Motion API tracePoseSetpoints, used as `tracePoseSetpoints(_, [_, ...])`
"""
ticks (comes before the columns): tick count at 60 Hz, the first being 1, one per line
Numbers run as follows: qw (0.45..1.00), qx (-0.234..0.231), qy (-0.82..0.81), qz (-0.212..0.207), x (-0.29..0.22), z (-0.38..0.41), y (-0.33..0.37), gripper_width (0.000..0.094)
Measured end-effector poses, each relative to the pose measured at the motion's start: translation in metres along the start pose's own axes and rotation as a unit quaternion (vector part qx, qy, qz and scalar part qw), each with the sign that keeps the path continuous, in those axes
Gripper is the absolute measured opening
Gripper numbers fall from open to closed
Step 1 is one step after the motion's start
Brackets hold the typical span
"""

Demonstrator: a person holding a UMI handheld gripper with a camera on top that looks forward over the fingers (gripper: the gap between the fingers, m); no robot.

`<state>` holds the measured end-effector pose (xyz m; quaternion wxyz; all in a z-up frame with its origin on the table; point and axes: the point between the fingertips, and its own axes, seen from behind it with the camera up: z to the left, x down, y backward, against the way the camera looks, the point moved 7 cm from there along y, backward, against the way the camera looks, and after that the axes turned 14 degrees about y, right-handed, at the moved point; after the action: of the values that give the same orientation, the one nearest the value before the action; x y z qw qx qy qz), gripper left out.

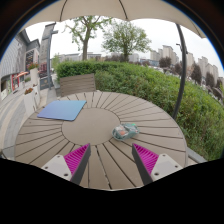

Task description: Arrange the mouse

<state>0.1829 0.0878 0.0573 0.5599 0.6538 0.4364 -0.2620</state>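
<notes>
1. Gripper view: the hand-held gripper [110, 160] has its fingers spread apart with nothing between them; the magenta pads [76, 157] face each other across a bare stretch of desk.
2. The mouse [126, 131] lies on the desk just ahead of the fingers, at about 1 o'clock from the gap between them. It is a small, pale, greenish-grey thing and its exact orientation is too small to tell.
3. A blue mat [63, 109] lies flat further off, at about 11 o'clock from the fingers and well apart from the mouse. It looks like a mouse mat.
4. Step in hand, as I judge it: the approach, before any grasp. The mouse rests on its own and the fingers are not yet around it.
5. The next move probably calls for swinging the gripper slightly toward 1 o'clock and forward so the mouse sits between the pads, then closing on its sides. Carrying it to the mat at 11 o'clock would seem the likely aim.
6. The desk [95, 125] is a round outdoor top of light slats fanning out from the centre; the grooves could catch a sliding mouse, so a lift seems safer.
7. Surroundings: an open terrace under a parasol [120, 10], with a hedge [150, 80] beyond the desk at 12 to 2 o'clock, trees [125, 38], distant buildings and a pale sky.
</notes>
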Motion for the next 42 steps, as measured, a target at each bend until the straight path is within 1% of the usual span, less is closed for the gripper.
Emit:
tracePoseSetpoints(10, [1.0, -0.004, -0.008, 0.022, 0.008, -0.009, -0.045, 0.0855])
tracePoseSetpoints(13, [1.0, -0.011, -0.021, 0.014, -0.001, -0.01, -0.055, 0.086])
tracePoseSetpoints(16, [1.0, -0.009, -0.018, 0.01, -0.008, -0.015, -0.066, 0.0855])
tracePoseSetpoints(20, [1.0, -0.008, -0.019, 0.019, -0.012, -0.02, -0.081, 0.0858])
tracePoseSetpoints(42, [0.999, -0.024, -0.027, 0.04, -0.039, -0.037, -0.14, 0.0863])
